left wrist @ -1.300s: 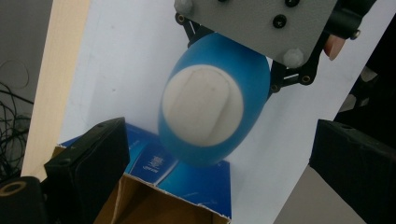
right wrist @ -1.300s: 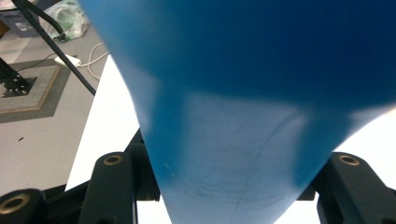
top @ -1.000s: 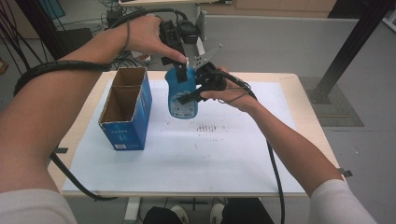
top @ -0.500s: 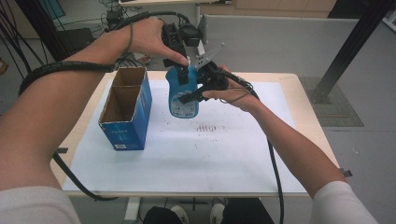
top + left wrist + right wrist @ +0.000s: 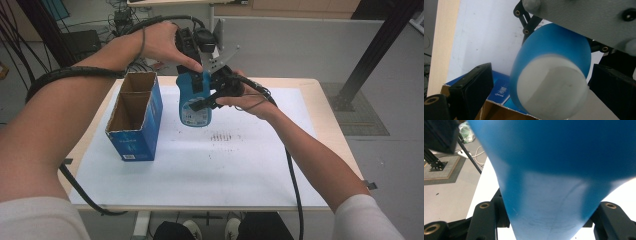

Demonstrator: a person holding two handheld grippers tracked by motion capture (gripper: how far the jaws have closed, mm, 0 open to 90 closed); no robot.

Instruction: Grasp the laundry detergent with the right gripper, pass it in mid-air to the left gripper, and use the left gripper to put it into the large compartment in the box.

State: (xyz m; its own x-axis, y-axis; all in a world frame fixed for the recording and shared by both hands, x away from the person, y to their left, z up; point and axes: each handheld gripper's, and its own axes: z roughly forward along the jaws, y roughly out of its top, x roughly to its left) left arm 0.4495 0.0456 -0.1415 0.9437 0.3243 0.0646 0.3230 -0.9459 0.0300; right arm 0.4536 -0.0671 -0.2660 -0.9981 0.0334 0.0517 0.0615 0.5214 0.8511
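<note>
Holding steady since before, the right gripper (image 5: 206,92) stays clamped on the blue bottle (image 5: 194,102); left gripper (image 5: 196,60) jaws apart around its white cap.

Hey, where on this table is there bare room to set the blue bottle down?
The white sheet lies bare across its near half and right side, from the open cardboard box over to the right forearm. It is crowded at the far middle, where the left gripper and right gripper meet around the blue bottle, beside the box.
</note>
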